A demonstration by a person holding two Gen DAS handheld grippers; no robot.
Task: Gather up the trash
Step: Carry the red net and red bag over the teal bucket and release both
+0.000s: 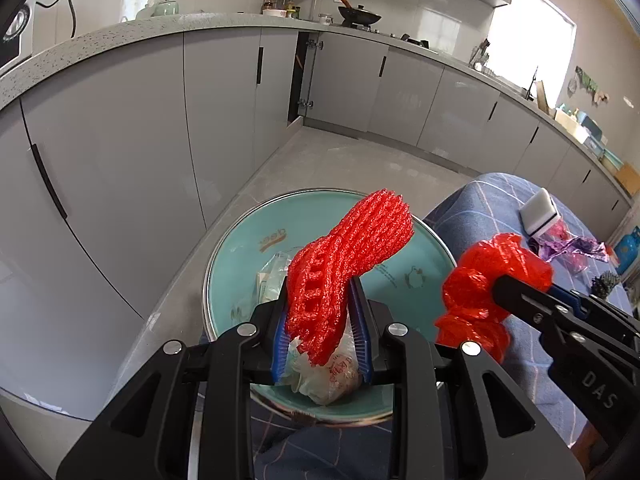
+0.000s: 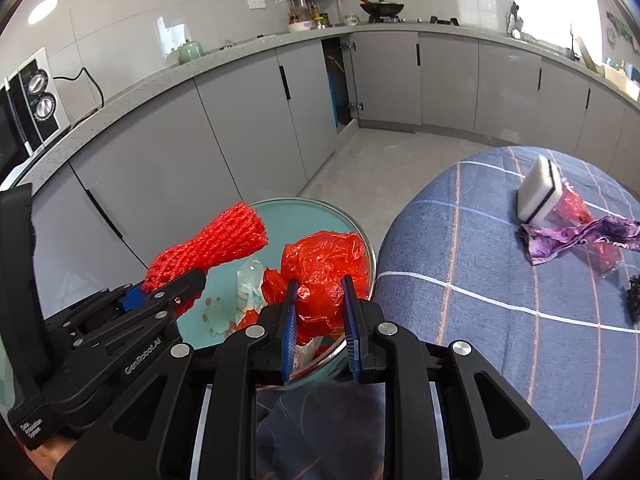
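A round teal bin [image 1: 320, 216] [image 2: 304, 216] stands on the floor beside a table with a blue checked cloth [image 2: 480, 272]; crumpled white wrappers [image 1: 328, 372] lie inside it. My left gripper [image 1: 320, 292] [image 2: 176, 284] is shut on a red foam fruit net [image 1: 352, 248] [image 2: 216, 244], holding it over the bin. My right gripper [image 2: 320, 284] [image 1: 500, 284] is shut on a crumpled red plastic bag [image 2: 324, 264] [image 1: 480, 280], which hangs above the bin's right rim.
On the cloth lie a white sponge with a dark band [image 2: 540, 192], a purple wrapper [image 2: 576, 236], a clear red wrapper [image 2: 576, 208] and a dark scrap [image 2: 634, 300]. Grey cabinets [image 2: 240, 128] line the walls, one door ajar [image 2: 340, 80].
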